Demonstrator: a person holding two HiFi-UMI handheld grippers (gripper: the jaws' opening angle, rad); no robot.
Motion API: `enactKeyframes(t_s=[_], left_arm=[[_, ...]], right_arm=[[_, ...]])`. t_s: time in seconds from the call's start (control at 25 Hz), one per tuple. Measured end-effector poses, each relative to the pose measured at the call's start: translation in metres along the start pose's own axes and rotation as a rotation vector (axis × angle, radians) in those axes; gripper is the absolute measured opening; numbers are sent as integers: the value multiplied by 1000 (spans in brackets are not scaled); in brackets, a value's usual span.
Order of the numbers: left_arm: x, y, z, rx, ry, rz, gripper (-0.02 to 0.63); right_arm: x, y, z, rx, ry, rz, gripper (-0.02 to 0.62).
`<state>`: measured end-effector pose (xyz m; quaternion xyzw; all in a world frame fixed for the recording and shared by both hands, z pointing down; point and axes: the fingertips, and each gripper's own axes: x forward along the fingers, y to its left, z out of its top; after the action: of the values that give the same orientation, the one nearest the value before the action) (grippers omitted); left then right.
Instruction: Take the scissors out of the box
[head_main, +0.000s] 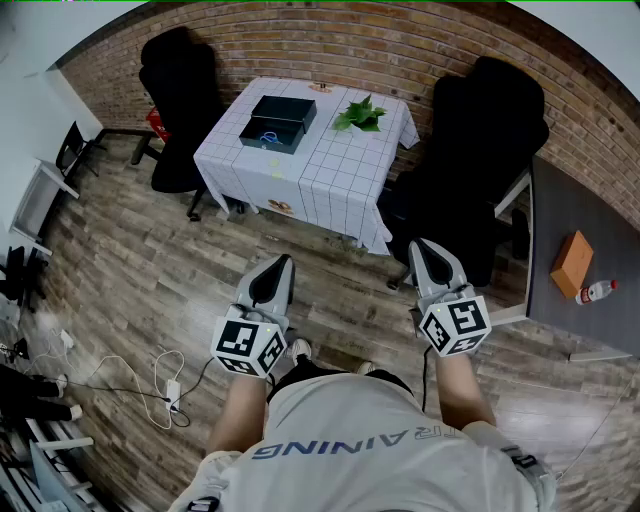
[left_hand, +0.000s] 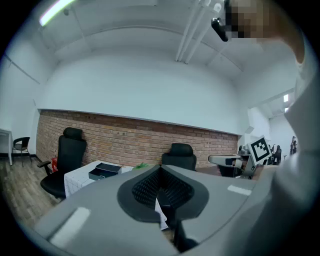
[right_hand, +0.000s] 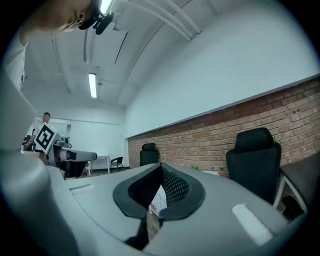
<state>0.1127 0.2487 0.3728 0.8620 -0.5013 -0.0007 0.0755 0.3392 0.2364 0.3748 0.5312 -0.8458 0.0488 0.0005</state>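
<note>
The black open box (head_main: 277, 121) stands on the white checked tablecloth of a small table (head_main: 330, 170) across the room. Something blue (head_main: 268, 137) shows inside it, too small to make out as scissors. Both grippers are held level at waist height, well short of the table, above the wooden floor. My left gripper (head_main: 279, 262) is shut with nothing in it, and so is my right gripper (head_main: 421, 246). From the left gripper view the box (left_hand: 105, 171) appears far off, left of the closed left gripper (left_hand: 161, 168). In the right gripper view the right gripper (right_hand: 161, 167) is shut and empty.
A green leafy plant (head_main: 360, 115) lies on the table beside the box. Black office chairs (head_main: 180, 90) (head_main: 480, 150) flank the table. At right, a grey desk (head_main: 560, 230) carries an orange-brown block (head_main: 572, 262) and a bottle (head_main: 598, 291). White cables (head_main: 160, 385) lie on the floor at left.
</note>
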Motion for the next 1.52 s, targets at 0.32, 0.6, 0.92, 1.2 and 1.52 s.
enactKeyframes(t_s=[0.32, 0.6, 0.92, 1.2, 1.52], left_arm=[[2, 29, 4, -6, 3, -15, 2], [15, 52, 3, -20, 4, -58, 2], [29, 111, 21, -5, -17, -131, 2], [23, 178, 14, -24, 0, -125, 2], [30, 238, 11, -69, -2, -68, 2]], right_arm=[[25, 17, -1, -11, 12, -10, 12], [43, 19, 1, -31, 10, -64, 14], [86, 46, 8, -28, -7, -131, 14], [140, 93, -8, -35, 38, -104, 14], [209, 109, -6, -51, 66, -49, 14]])
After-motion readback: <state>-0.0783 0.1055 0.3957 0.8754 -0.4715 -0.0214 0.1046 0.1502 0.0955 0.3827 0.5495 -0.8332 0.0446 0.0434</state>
